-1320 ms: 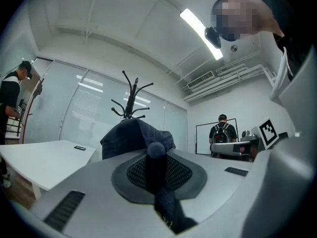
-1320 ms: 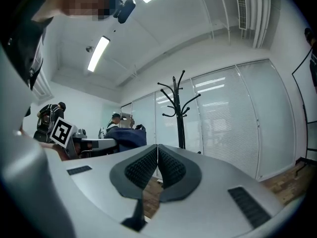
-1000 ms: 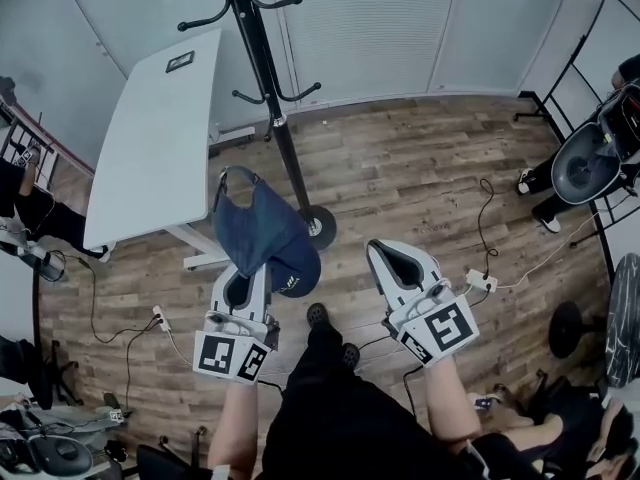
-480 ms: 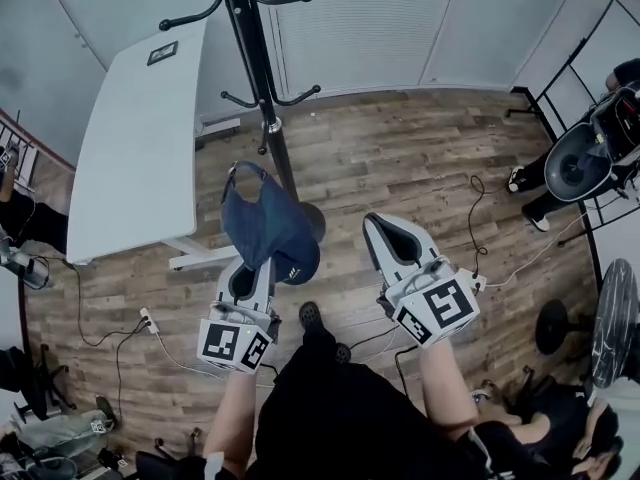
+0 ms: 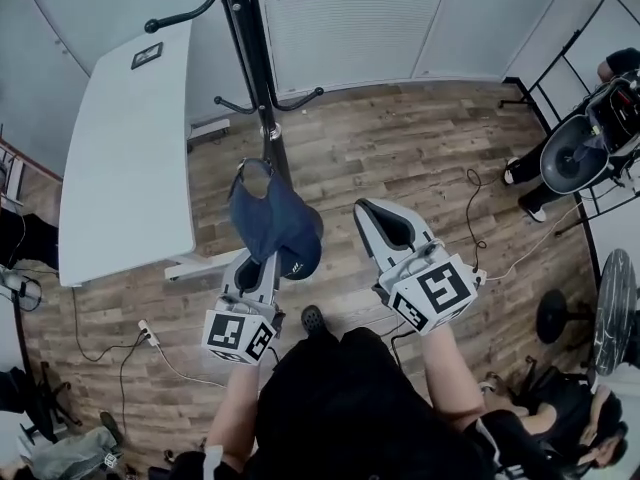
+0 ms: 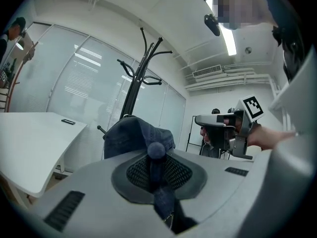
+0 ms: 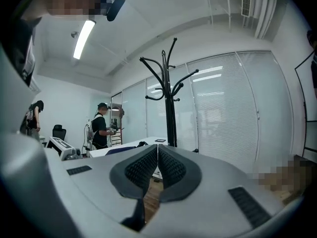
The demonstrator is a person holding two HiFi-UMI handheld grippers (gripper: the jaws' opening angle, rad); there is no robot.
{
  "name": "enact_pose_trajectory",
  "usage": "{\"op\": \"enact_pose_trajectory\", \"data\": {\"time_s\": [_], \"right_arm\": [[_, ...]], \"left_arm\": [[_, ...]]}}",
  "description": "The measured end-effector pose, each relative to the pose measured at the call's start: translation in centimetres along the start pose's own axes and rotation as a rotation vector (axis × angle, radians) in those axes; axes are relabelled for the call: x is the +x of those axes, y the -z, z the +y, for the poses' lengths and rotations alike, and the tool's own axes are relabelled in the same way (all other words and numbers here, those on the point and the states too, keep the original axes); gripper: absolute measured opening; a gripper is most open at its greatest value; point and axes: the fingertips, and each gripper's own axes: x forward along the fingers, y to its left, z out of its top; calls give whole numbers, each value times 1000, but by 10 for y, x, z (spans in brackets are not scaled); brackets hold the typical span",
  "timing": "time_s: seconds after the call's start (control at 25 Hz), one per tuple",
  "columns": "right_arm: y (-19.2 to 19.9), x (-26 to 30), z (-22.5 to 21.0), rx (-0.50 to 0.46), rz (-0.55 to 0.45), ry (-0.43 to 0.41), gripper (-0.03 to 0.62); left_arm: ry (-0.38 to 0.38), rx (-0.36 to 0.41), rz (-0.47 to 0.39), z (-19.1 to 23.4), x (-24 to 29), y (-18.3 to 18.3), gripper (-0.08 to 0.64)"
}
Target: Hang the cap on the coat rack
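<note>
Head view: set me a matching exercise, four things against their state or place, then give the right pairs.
1. cap
2. coat rack
3. white table
4. right tool

A. shut, nothing between its jaws
B. stands on the wood floor, hooks in view bare
C. pinched in the left tool
D. left of the rack, small dark item on top

Pairs: 1-C, 2-B, 3-D, 4-A.
</note>
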Motion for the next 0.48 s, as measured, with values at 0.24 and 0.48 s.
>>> {"op": "enact_pose_trajectory", "data": {"time_s": [0.24,0.48], "right_arm": [[5,4,-14,36,26,55,31],[9,2,-24,53,46,59,31]], "left_arm": [[41,-20,68,8,23,15,40],[35,-30,100,12,35,25,40]]}}
